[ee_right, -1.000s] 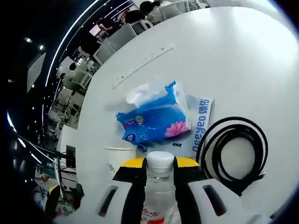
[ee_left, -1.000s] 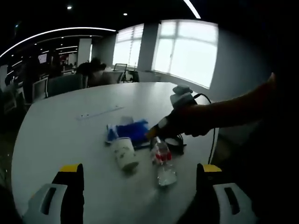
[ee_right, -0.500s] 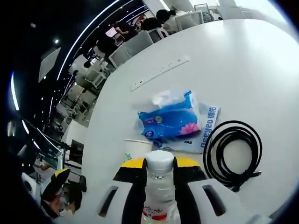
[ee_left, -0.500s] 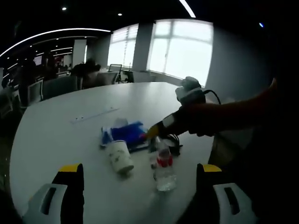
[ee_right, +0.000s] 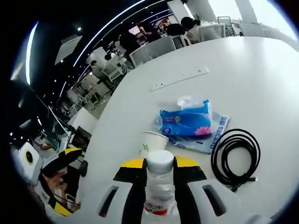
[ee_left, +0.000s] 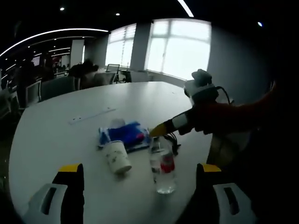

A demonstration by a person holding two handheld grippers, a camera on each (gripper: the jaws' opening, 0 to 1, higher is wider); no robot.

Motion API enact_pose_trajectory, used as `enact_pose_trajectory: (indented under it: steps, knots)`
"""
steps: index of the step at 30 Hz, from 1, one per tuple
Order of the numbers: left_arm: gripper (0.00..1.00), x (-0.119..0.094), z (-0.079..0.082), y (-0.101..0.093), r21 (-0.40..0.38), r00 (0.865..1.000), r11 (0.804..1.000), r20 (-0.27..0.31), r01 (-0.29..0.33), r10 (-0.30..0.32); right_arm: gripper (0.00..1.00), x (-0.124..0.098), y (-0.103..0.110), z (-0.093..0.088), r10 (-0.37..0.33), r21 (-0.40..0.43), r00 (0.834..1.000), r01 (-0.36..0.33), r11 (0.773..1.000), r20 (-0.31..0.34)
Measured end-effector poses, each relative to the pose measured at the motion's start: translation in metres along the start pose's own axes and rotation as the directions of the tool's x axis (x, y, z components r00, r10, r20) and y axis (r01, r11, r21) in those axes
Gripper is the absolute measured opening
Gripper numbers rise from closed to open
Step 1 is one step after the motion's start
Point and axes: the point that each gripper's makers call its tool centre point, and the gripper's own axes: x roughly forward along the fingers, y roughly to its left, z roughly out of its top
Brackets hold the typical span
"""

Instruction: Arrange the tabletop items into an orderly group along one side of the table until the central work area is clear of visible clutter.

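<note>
Your right gripper (ee_right: 160,179) has its jaws clamped on the water bottle (ee_left: 162,164), upright at lower centre with clear water inside. Your left gripper (ee_left: 140,196) stands with jaws wide and empty; the paper cup (ee_left: 117,157) lies tipped on the tabletop (ee_left: 56,135) left of the bottle, before the blue tissue pack (ee_left: 124,135).

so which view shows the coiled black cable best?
The right gripper view: the coiled black cable lies fully visible on the white table, beside the blue tissue pack. In the left gripper view only a dark sliver shows behind the water bottle.

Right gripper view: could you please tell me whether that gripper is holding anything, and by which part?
The right gripper holds the clear plastic water bottle with a red label by its neck, just below the white cap. The left gripper holds nothing.
</note>
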Motion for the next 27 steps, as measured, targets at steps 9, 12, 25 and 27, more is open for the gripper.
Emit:
enact_pose_trajectory:
  steps: [9,12,25,27]
  knots:
    - [0.96,0.007,0.003,-0.012,0.017,0.999,0.999,0.001,0.044,-0.044,0.16,-0.02,0.021,-0.008,0.053,-0.137,0.998,-0.047,0.99,0.045]
    - [0.93,0.009,0.005,-0.017,0.031,0.998,0.997,0.009,0.064,-0.064,0.16,-0.025,0.026,-0.011,0.071,-0.161,0.997,-0.063,0.985,0.043]
    - [0.82,0.024,0.001,-0.058,0.091,0.982,0.978,0.001,0.188,-0.189,0.17,-0.047,0.039,-0.029,0.113,-0.232,0.993,-0.107,0.967,0.016]
    - [0.79,0.026,0.003,-0.064,0.102,0.979,0.974,0.006,0.203,-0.204,0.17,-0.05,0.042,-0.031,0.118,-0.253,0.993,-0.111,0.961,0.012]
